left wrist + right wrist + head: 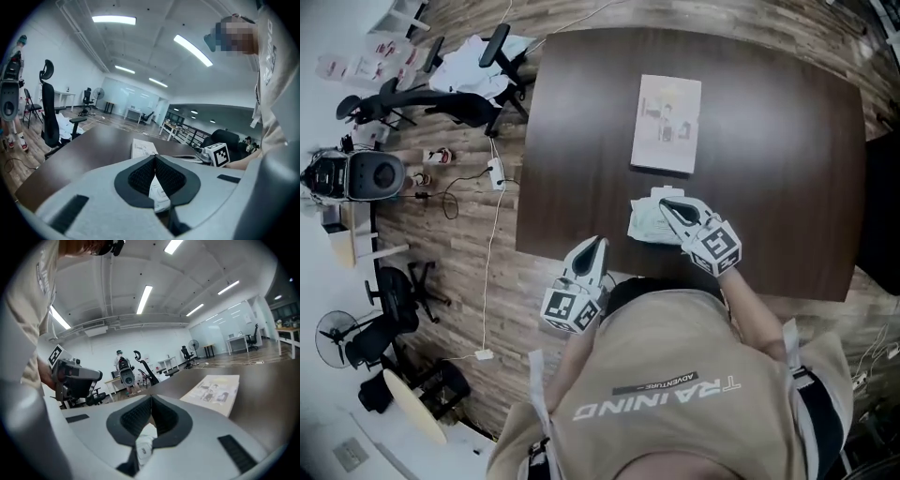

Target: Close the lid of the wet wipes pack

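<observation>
The wet wipes pack (643,223) is a white, crinkled packet on the dark table (778,178), near its front edge. My right gripper (673,208) is over the pack's right part, jaws shut, tips pointing at its top. In the right gripper view the pack (145,442) shows just below the closed tips (151,399). My left gripper (592,247) hangs at the table's near edge, left of the pack and apart from it, jaws shut on nothing. From the left gripper view (155,157) the pack (157,195) lies beyond the tips. I cannot tell how the lid stands.
A thin illustrated book (666,124) lies flat beyond the pack, mid-table. Left of the table, on the wooden floor, stand office chairs (441,98), a power cable (492,234) and a fan (337,333). The person's torso (675,394) fills the near side.
</observation>
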Demonstrator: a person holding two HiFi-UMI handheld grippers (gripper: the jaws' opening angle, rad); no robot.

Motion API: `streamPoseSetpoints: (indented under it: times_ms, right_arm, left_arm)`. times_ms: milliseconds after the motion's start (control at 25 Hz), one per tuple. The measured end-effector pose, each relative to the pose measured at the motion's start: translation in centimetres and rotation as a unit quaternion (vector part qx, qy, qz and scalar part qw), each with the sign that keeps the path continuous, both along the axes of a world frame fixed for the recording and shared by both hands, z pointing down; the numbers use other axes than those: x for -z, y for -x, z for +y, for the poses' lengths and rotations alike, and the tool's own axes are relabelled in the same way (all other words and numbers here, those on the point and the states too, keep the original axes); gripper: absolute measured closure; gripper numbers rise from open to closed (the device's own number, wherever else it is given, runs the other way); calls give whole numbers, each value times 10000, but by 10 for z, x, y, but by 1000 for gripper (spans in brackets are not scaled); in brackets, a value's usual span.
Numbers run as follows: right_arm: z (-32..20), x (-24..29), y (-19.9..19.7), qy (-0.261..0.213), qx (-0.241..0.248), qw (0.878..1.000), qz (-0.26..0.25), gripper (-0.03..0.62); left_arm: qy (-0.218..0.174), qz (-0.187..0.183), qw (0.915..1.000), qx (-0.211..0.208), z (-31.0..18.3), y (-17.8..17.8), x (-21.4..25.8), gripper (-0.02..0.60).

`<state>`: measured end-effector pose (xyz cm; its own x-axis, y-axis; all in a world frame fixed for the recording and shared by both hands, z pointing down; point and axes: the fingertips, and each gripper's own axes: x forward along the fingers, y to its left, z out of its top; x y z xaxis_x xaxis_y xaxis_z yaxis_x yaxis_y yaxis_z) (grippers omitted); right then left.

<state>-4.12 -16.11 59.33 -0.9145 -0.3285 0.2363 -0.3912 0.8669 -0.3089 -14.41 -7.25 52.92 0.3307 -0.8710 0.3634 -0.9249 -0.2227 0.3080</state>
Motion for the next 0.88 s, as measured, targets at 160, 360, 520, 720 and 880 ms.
streamPoseSetpoints:
  times_ms: [160,360,520,720,880]
  right_arm:
    - [-14,-12,-30,195,-235,9994,148,580]
    - [-22,-36,-54,558,-460,9963,459,579]
    - [-17,-47,-58,688,-495,9933,783,577]
    - [-24,-60,-55,757,-546,9895,1100,577]
    - [-34,-70,-57,934,-770,9838,1322,577]
  left_arm:
    - [143,-38,9992,-378,-19,-18,-8,572]
    - [41,-123,9961,-871,-53,-38,-14,572]
    - [187,-20,9927,-1193,-59,-50,-29,572]
    - [357,167,9887,-1444,-62,-55,-50,572]
    - [344,190,9832,-1781,-63,-58,-52,572]
